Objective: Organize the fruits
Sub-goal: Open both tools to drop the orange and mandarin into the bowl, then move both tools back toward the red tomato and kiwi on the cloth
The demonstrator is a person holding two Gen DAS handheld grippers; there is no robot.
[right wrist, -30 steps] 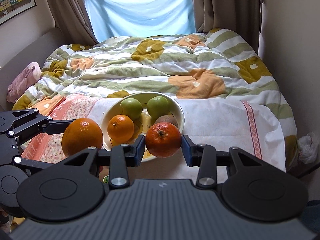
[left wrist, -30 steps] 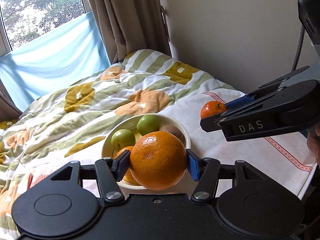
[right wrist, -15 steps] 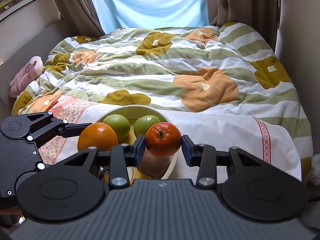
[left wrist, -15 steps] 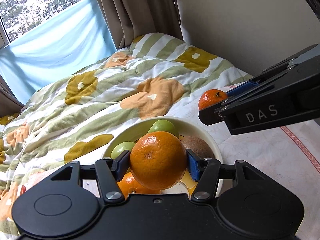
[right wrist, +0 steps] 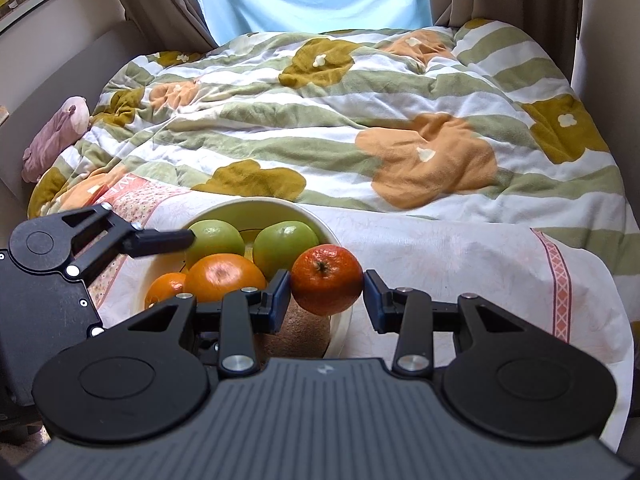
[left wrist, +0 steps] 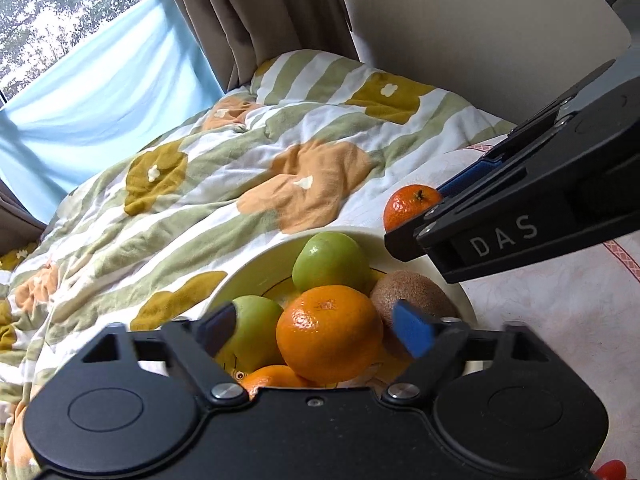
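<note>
A pale yellow bowl (left wrist: 256, 276) (right wrist: 320, 226) on the bed holds two green apples (left wrist: 330, 262) (right wrist: 214, 242), a kiwi (left wrist: 412, 294) (right wrist: 304, 336), a small orange (right wrist: 166, 288) and a large orange (left wrist: 329, 334) (right wrist: 224, 276). My left gripper (left wrist: 316, 330) (right wrist: 188, 236) is open over the bowl; the large orange sits between its blue pads, free of them. My right gripper (right wrist: 327, 298) (left wrist: 404, 236) is shut on a reddish mandarin (right wrist: 326, 280) (left wrist: 412, 206) above the bowl's right rim.
The bowl stands on a white patterned cloth (right wrist: 460, 264) over a flowered quilt (right wrist: 360, 128). A pink soft toy (right wrist: 56, 136) lies at the far left. A wall (left wrist: 460, 20) and brown curtains (left wrist: 248, 12) stand to the right.
My left gripper has moved down over the bowl and opened, letting the large orange rest among the fruit. My right gripper has brought the mandarin closer to the bowl's rim.
</note>
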